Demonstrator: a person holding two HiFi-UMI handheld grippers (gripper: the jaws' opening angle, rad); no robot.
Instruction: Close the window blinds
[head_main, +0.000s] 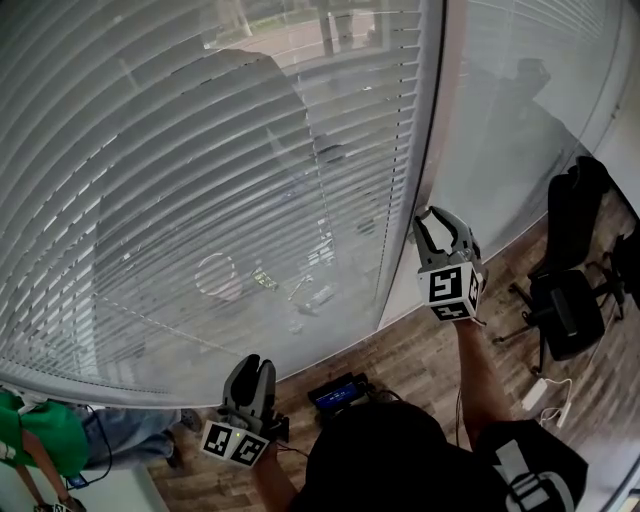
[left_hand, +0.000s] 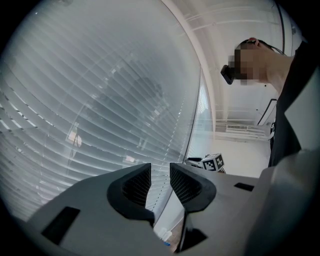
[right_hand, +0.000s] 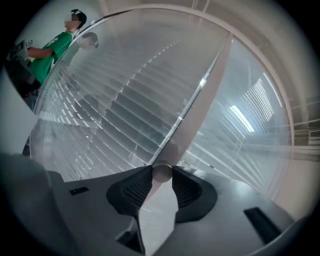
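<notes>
Slat tilting appears to be underway: right gripper (right_hand: 162, 169) is clamping the wand (right_hand: 161, 174); left gripper (left_hand: 160, 181) is idling, jaws apart, empty. Next move is likely calling for further wand twisting until blinds (head_main: 200, 200) shut.

So the right gripper (right_hand: 161, 169) is pinching a pale round rod (right_hand: 161, 174) right at its fingertips, both jaws pressing against it from either side. Behind it, a big blind (right_hand: 115, 100) is filling most of the left side, its slats lying nearly flat against each other with only thin bright slivers showing between some. A pale post (right_hand: 200, 95) is running diagonally from the upper right down toward the jaws, and a second blind (right_hand: 245, 120) is hanging on the far side of it. A person (right_hand: 50, 50) in a green shirt is standing way off in the top left corner.
</notes>
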